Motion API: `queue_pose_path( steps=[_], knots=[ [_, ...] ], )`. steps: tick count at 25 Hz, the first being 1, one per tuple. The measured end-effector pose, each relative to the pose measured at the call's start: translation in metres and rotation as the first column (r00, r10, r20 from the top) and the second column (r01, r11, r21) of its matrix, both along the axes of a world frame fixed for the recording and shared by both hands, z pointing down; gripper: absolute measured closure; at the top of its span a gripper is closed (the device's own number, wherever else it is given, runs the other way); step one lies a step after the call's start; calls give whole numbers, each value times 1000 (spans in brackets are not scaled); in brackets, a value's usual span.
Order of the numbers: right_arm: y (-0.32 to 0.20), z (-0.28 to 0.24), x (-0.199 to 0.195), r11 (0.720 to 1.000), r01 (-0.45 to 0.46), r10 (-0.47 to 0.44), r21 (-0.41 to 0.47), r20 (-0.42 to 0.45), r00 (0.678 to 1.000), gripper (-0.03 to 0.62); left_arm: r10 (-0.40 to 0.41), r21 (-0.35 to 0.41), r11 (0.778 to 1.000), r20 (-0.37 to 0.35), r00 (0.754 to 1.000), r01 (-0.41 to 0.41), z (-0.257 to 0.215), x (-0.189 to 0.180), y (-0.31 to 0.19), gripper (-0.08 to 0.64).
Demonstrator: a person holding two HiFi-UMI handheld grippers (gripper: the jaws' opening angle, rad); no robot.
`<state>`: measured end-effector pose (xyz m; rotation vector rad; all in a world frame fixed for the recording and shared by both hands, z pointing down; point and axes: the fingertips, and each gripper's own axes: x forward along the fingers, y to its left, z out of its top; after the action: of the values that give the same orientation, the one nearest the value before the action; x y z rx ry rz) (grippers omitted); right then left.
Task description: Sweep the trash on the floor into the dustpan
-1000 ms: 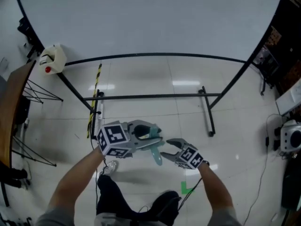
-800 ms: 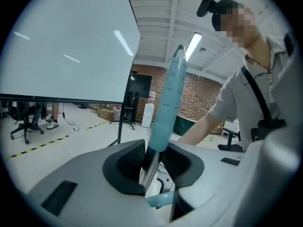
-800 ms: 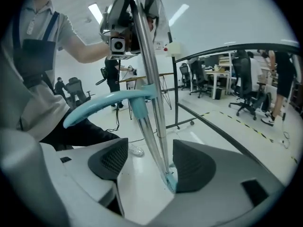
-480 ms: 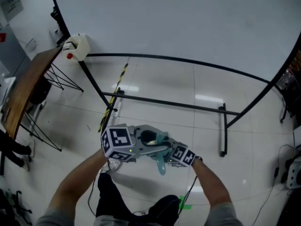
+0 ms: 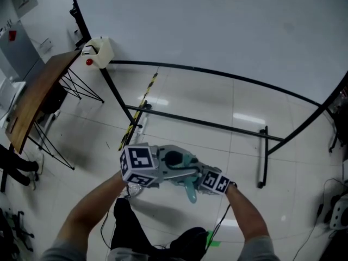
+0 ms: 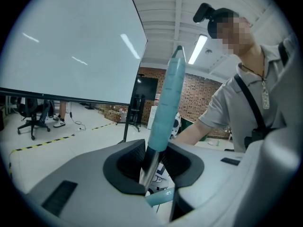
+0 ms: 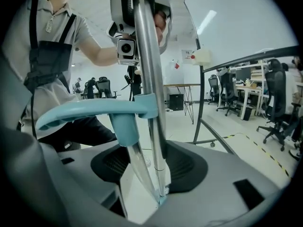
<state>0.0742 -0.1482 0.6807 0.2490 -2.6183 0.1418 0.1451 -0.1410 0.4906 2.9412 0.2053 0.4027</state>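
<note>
grippers: 2, both near and low-centre in the head view. The left gripper [image 6: 154, 167] and right gripper [image 7: 151, 167] face each other across the poles.
marker cubes [image 5: 136, 159]: 2, one per gripper.
poles: 2, both steel: a straight pole [image 7: 144, 56] and a slanted pole [image 7: 142, 171].
teal parts: 3. A tapered grip [image 6: 168, 103] tops the straight pole. A short sleeve [image 7: 124, 126] sits on the slanted pole. A curved arm [image 7: 85, 110] is clipped to the straight pole and reaches left.
left gripper state: pinching the straight pole just under the grip.
right gripper state: jaws have just been closing and are now clamped around both poles, lower down than the left gripper. The straight pole is on the right pad, the slanted pole by the left pad.
straight pole axis: near upright, long axis floor to ceiling, grip end up with a slight lean. The head view sees it almost end-on, grip tip towards the near side.
slanted pole axis: top leans left and meets the straight pole low between the right jaws.
lower ends: hidden under the grippers.
surroundings: 1 white board [image 5: 217, 26] on a black frame, far. 1 wooden table [image 5: 38, 99], far left. 1 green tape mark [image 5: 213, 242] on the floor [image 5: 217, 113], near.
</note>
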Motion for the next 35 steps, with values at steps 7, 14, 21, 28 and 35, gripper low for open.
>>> queue_pose_path(
  steps=[7,14,21,28,35],
  knots=[
    [-11,0,-3,999,-45,45,-17,-2,999,391,-29,26,999,-4,1000,29,-1,-3,-8,471],
    [-10,1,6,989,-135,132,-53,-48,990,319,-94,63,994,7,996,94,-4,-8,-10,467],
    [-2,2,62,946,-316,304,-79,-127,944,301,-226,102,969,-5,974,225,-22,-31,-24,347],
    [14,-54,119,830,-556,551,-44,-84,830,301,-421,157,898,37,906,411,-22,-72,-28,347],
    [56,-185,115,680,-733,731,-6,76,678,580,-609,181,786,60,791,592,-48,-100,4,521]
  ],
)
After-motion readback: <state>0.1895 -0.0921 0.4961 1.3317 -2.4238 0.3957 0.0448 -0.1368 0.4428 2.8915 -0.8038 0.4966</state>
